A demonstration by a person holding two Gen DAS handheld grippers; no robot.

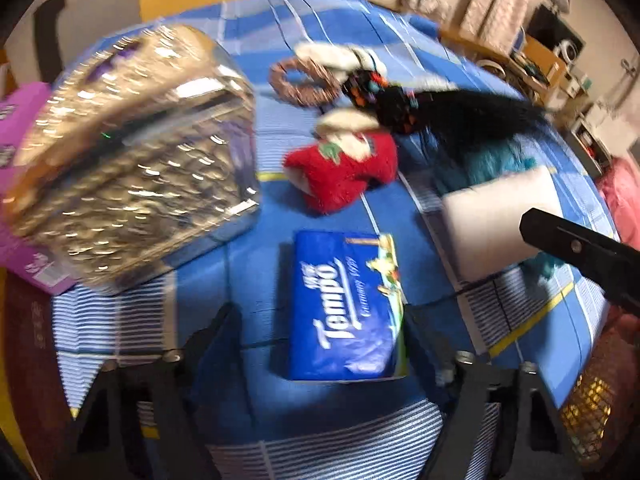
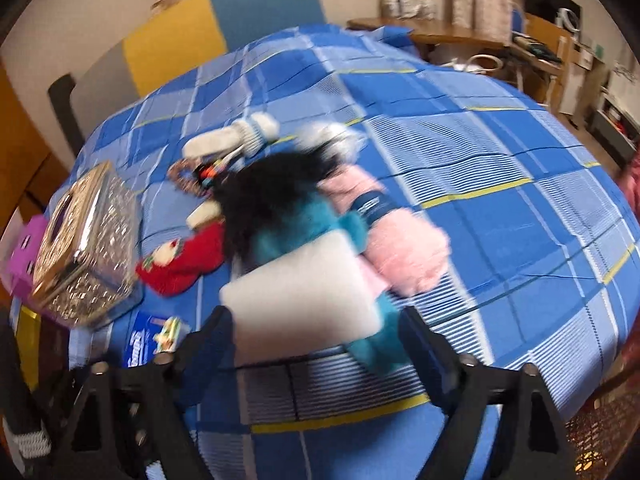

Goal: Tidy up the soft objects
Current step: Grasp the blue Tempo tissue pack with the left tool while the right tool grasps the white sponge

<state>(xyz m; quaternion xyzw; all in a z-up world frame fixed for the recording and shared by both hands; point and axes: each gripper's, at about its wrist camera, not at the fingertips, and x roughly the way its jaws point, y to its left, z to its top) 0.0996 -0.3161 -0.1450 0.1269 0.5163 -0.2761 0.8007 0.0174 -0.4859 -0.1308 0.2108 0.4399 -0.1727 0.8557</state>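
Observation:
A blue Tempo tissue pack (image 1: 346, 306) lies on the blue plaid bed sheet (image 1: 256, 216), between the fingers of my open left gripper (image 1: 320, 320). A white foam block (image 2: 304, 284) lies between the fingers of my open right gripper (image 2: 316, 320), on a teal plush (image 2: 304, 220). The block also shows in the left wrist view (image 1: 496, 216), with one right gripper finger (image 1: 580, 248) over it. A red plush (image 1: 344, 168), a pink plush (image 2: 400, 248), a black furry item (image 2: 264, 192), a brown ring (image 1: 300, 80) and white socks (image 2: 236, 136) lie in a pile behind.
A shiny gold tissue box (image 1: 132, 152) stands at the left on a purple box (image 1: 20, 120). A mesh basket (image 2: 596, 432) is at the lower right off the bed. A desk with clutter (image 2: 460, 32) stands behind the bed.

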